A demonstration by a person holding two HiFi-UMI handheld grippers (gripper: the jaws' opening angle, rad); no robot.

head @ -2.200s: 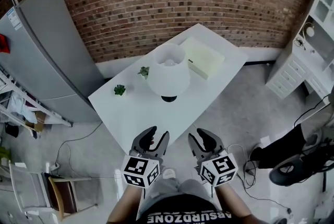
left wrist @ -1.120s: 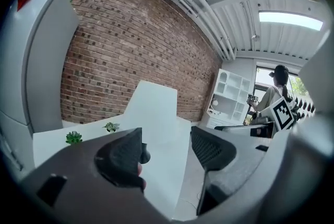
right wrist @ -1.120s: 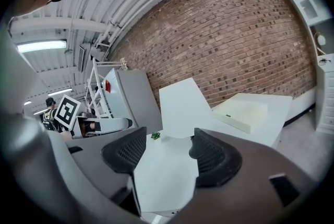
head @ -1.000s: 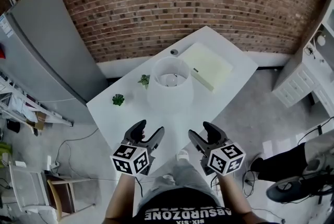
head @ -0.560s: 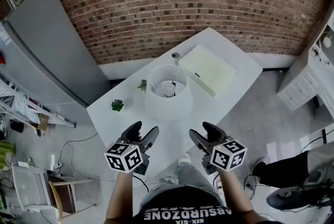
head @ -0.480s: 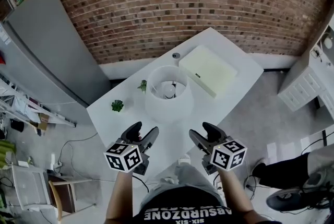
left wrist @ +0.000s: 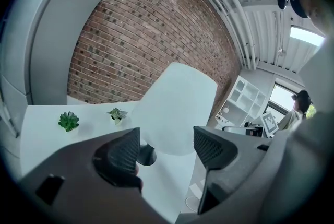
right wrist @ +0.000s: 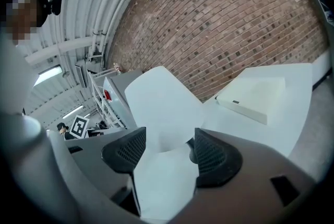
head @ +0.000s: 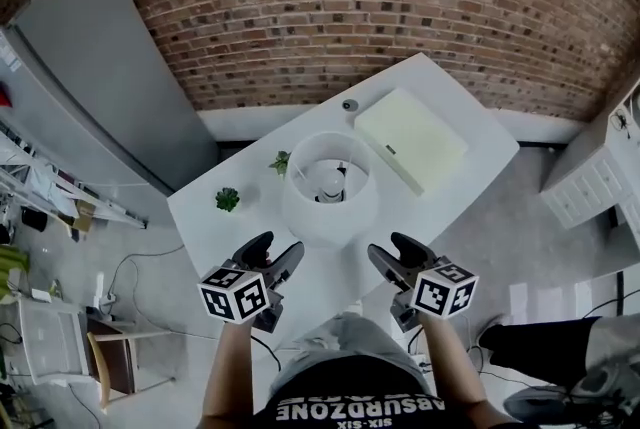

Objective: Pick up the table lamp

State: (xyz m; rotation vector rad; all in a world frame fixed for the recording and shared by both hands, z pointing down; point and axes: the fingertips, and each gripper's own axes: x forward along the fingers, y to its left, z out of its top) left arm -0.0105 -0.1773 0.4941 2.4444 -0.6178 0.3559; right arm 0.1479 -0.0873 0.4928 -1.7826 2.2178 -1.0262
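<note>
Left gripper [head: 272, 253] and right gripper [head: 400, 253] both gaping, nothing in them, just short of the white cone-shaded table lamp [head: 330, 192] mid white table [head: 215, 222]. Gripper views catch its dark round base [left wrist: 146, 155]; overhead shows the bulb [head: 328, 183] instead. Both are closer than a second ago.

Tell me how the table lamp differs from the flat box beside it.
The table lamp stands tall with a round shade; the flat box lies low and rectangular. The lamp is white; the box is pale cream. The lamp stands centrally; the box is nearer the far corner. Both rest on the white table.
</note>
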